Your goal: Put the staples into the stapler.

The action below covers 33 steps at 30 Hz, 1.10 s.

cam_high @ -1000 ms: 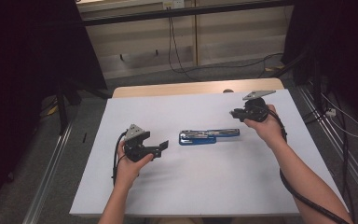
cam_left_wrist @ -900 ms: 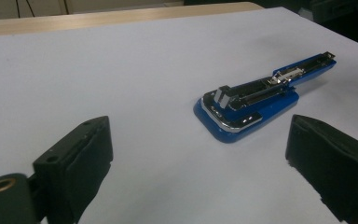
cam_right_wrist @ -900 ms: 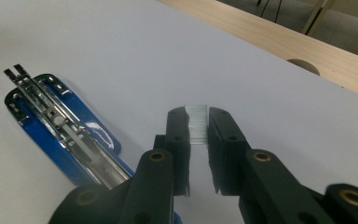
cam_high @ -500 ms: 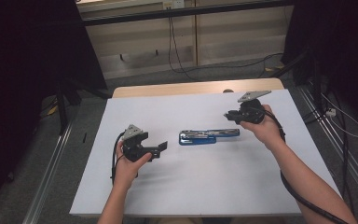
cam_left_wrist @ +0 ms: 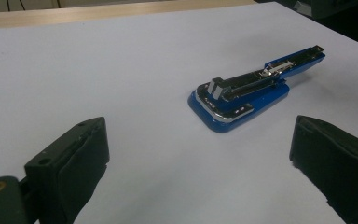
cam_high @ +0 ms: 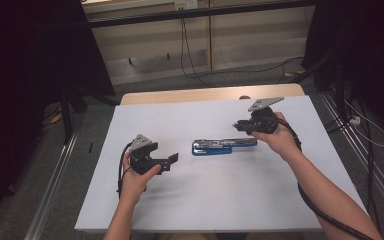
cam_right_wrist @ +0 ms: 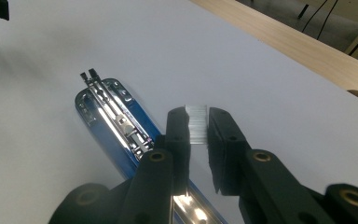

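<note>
A blue stapler (cam_high: 223, 145) lies opened out flat on the white table, its metal staple channel facing up (cam_left_wrist: 242, 95) (cam_right_wrist: 116, 121). My right gripper (cam_high: 239, 125) hovers just above the stapler's right end, shut on a short silver strip of staples (cam_right_wrist: 197, 119) pinched between its pads (cam_right_wrist: 197, 127). My left gripper (cam_high: 170, 161) rests low at the left of the stapler and points at it. Its jaws have just been opening and now stand wide apart (cam_left_wrist: 200, 140) with nothing between them.
The white sheet (cam_high: 205, 200) covers most of a wooden tabletop, whose bare far edge (cam_high: 205, 94) shows behind. Cables trail from both grippers and across the floor beyond. Metal rails run along both sides of the table.
My right gripper has moved left with the staple strip, closer over the stapler's end. The left hand has stayed in place.
</note>
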Each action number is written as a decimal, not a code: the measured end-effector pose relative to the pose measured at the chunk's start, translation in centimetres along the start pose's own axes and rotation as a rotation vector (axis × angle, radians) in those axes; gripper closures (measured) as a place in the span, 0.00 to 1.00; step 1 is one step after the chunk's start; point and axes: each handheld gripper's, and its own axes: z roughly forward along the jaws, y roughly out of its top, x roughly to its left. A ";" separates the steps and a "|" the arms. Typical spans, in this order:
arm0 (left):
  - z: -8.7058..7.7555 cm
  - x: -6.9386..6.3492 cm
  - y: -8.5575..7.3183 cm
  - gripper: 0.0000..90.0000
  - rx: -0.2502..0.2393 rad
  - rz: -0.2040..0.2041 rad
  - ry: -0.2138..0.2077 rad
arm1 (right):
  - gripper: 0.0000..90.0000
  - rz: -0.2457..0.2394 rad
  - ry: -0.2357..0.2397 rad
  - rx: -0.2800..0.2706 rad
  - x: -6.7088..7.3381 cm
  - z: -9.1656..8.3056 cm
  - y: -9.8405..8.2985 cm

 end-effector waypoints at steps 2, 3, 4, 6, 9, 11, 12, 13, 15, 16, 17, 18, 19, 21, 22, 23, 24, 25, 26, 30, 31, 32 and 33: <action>-0.2 0.1 -0.1 0.05 -0.006 -0.013 -0.004 | 0.88 -0.007 0.008 -0.004 0.2 0.1 0.1; -0.4 0.1 -0.1 0.05 -0.004 -0.011 -0.005 | 0.88 -0.009 0.016 -0.009 0.3 0.2 0.2; -0.5 0.2 -0.1 0.05 -0.007 -0.011 -0.003 | 0.88 -0.015 0.020 -0.010 0.4 0.2 0.3; -0.6 0.2 -0.1 0.05 -0.009 -0.015 0.002 | 0.88 -0.024 0.030 -0.011 0.6 0.4 0.5; -0.7 0.3 -0.1 0.06 -0.009 -0.013 0.006 | 0.88 -0.037 0.043 -0.008 0.8 0.6 0.8; -0.8 0.4 -0.1 0.06 -0.009 -0.011 0.011 | 0.88 -0.035 0.061 -0.015 0.9 0.8 1.0; -0.9 0.4 -0.2 0.06 -0.010 -0.011 0.012 | 0.88 -0.037 0.062 -0.017 1.0 0.9 1.0; -0.9 0.4 -0.2 0.06 -0.010 -0.011 0.014 | 0.88 -0.037 0.070 -0.017 1.0 1.0 1.0; -1.0 0.5 -0.2 0.06 -0.009 -0.012 0.013 | 0.88 -0.037 0.082 -0.017 1.1 1.3 1.0; -1.1 0.5 -0.2 0.06 -0.008 -0.009 0.015 | 0.88 -0.040 0.085 -0.013 1.2 1.4 1.0; -1.1 0.5 -0.2 0.06 -0.008 -0.014 0.013 | 0.88 -0.045 0.092 -0.012 1.3 1.5 1.0; -1.1 0.6 -0.2 0.06 -0.008 -0.015 0.013 | 0.88 -0.046 0.094 -0.015 1.3 1.6 1.0; -1.1 0.6 -0.3 0.06 -0.007 -0.012 0.014 | 0.88 -0.053 0.098 -0.014 1.4 1.6 1.0; -1.1 0.6 -0.3 0.06 -0.005 -0.016 0.014 | 0.88 -0.061 0.095 -0.017 1.5 1.7 1.1; -1.1 0.6 -0.4 0.06 -0.004 -0.016 0.016 | 0.88 -0.063 0.101 -0.019 1.5 1.8 1.1; -1.2 0.6 -0.4 0.06 -0.003 -0.015 0.017 | 0.88 -0.071 0.103 -0.016 1.5 1.8 1.1; -1.2 0.6 -0.4 0.06 -0.003 -0.014 0.017 | 0.88 -0.073 0.104 -0.016 1.5 1.9 1.2; -1.3 0.6 -0.4 0.06 -0.002 -0.014 0.018 | 0.88 -0.074 0.111 -0.017 1.5 2.0 1.2; -1.3 0.6 -0.4 0.06 -0.002 -0.015 0.020 | 0.88 -0.078 0.116 -0.015 1.5 2.0 1.3; -1.5 0.7 -0.5 0.06 0.003 -0.010 0.025 | 0.88 -0.087 0.124 -0.010 1.6 2.1 1.6; -1.5 0.7 -0.5 0.06 0.002 -0.014 0.025 | 0.88 -0.093 0.126 -0.008 1.6 2.1 1.8; -1.5 0.7 -0.5 0.06 0.001 -0.014 0.025 | 0.88 -0.098 0.132 -0.007 1.6 2.1 1.8; -1.5 0.7 -0.5 0.06 0.002 -0.015 0.026 | 0.88 -0.100 0.132 -0.008 1.7 2.2 1.9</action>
